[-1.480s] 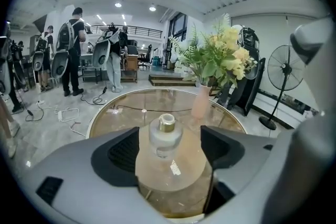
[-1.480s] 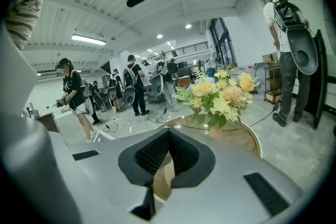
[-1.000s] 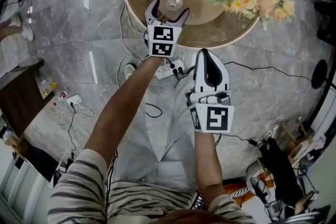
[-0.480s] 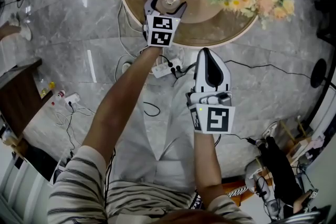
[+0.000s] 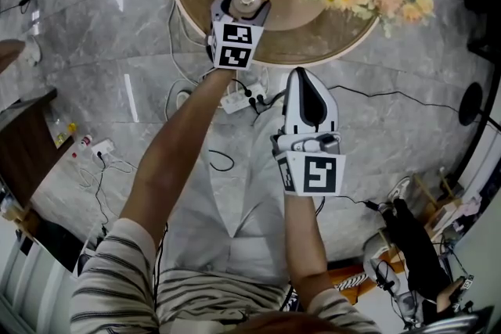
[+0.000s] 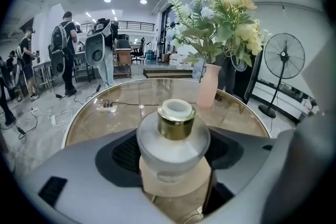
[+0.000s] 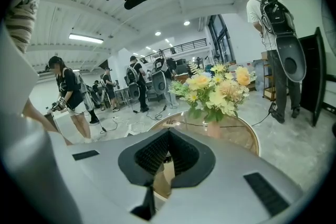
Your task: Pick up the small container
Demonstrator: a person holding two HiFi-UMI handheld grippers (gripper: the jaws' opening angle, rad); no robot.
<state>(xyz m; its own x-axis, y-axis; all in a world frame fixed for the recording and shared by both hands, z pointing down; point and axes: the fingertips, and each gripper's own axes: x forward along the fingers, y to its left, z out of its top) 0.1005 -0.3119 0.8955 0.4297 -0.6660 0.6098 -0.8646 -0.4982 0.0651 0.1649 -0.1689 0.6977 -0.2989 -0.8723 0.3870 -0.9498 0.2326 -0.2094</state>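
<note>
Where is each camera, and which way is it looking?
Head view: on the person's head, looking steeply down at the table, both arms, the left gripper and the right gripper.
Left gripper view: on the left gripper, looking along its closing jaws at the small container between them, pink vase beyond.
Right gripper view: on the right gripper, looking past its shut, empty jaws toward the flowers.
Shared: all show the table.

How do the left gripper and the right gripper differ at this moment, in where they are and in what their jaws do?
The left gripper reaches over the round table; the right gripper is held back over the floor. The left gripper's jaws are closing with the small container between them; the right gripper's jaws are together and empty. Both carry a cube with square markers.
</note>
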